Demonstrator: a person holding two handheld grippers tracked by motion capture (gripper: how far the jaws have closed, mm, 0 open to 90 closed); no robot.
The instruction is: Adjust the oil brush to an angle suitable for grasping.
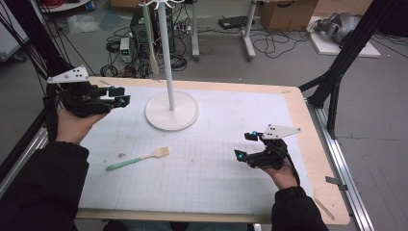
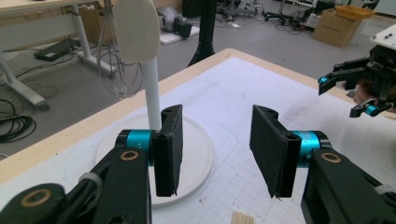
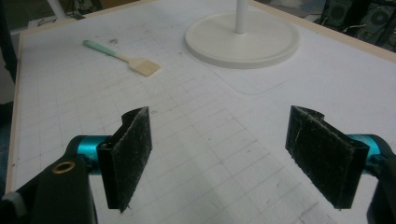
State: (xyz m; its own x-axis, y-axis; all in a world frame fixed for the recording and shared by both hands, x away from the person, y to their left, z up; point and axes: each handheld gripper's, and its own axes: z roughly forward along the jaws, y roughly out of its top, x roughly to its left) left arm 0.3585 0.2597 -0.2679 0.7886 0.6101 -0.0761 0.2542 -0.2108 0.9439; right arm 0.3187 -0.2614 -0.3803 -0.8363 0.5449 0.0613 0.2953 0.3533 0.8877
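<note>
While my left gripper hangs above the far left corner of the table, its jaws stand partly apart with nothing between them. No earlier look is at hand, so I speak only of how they stand. In the left gripper view those pads frame the white stand and its round base, with a pale spatula head hanging beside the post. Nearer me, left of centre on the white grid mat, lies the pastry brush, green handle toward my left, pale bristles toward the stand, touching neither gripper. Small crumbs sit just beside its handle. Further right, my right gripper hovers over the mat, jaws wide apart and empty, well apart from the brush.
</note>
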